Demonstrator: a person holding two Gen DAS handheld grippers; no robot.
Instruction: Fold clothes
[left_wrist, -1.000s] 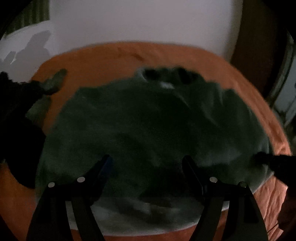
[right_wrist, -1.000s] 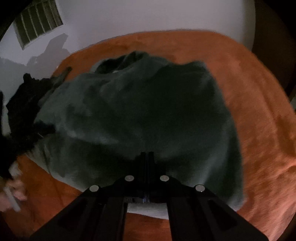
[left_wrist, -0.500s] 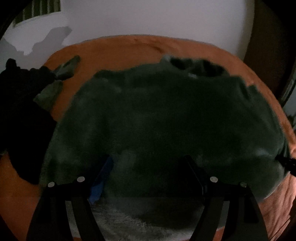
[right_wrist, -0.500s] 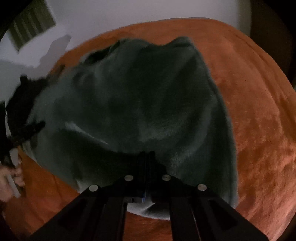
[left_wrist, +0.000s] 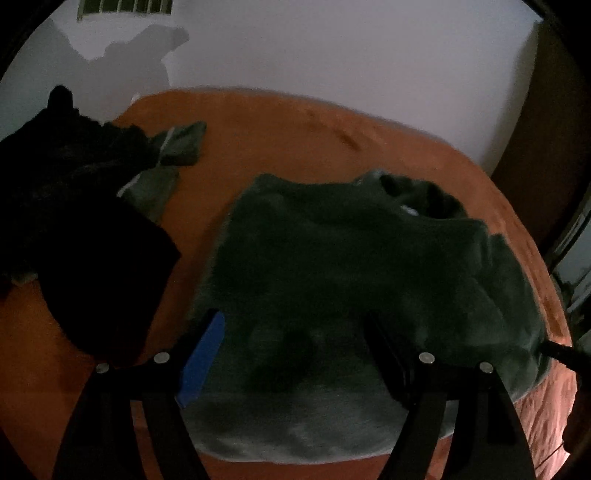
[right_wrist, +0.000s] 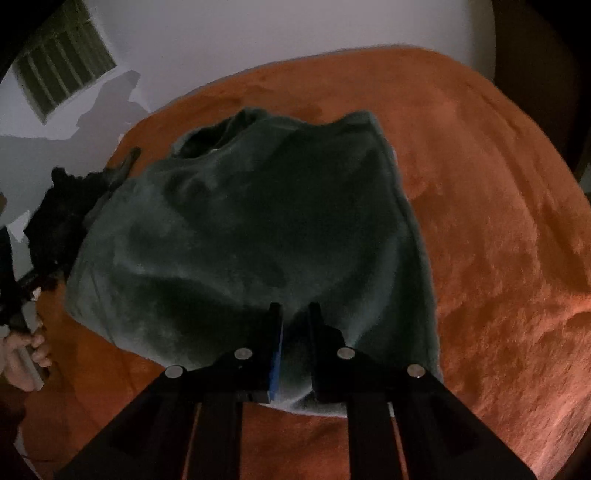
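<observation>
So the dark green fleecy top (left_wrist: 354, 280) is lying on the orange bedspread (left_wrist: 280, 125), filling the middle and right of the left wrist view. Collar is at the upper right there, hem down at the bottom edge between the fingers. It looks like a fairly tidy rectangle with no sleeves sticking out, so my guess is the sleeves are tucked in, though the room's dim and I can't swear to it.

Left gripper (left_wrist: 295, 332) is spread wide over the hem end, nothing in it. Right gripper (right_wrist: 295, 310) has its fingers only a narrow gap apart, hovering at the lower centre of its view over the near edge of the top. Cloth shows in the gap, but it doesn't look pinched, more like let go or about to bite.

Honestly this could be the top just laid flat after a side fold, or both grippers lining up for the hem-to-collar fold. If it's the latter, both would need a hold on the near corners, lifting evenly so the thick fleece doesn't bunch.

There's a heap of black clothes (left_wrist: 74, 206) at the left of that view with a bit of green fabric (left_wrist: 173, 147) beside it, well apart from the top.
</observation>
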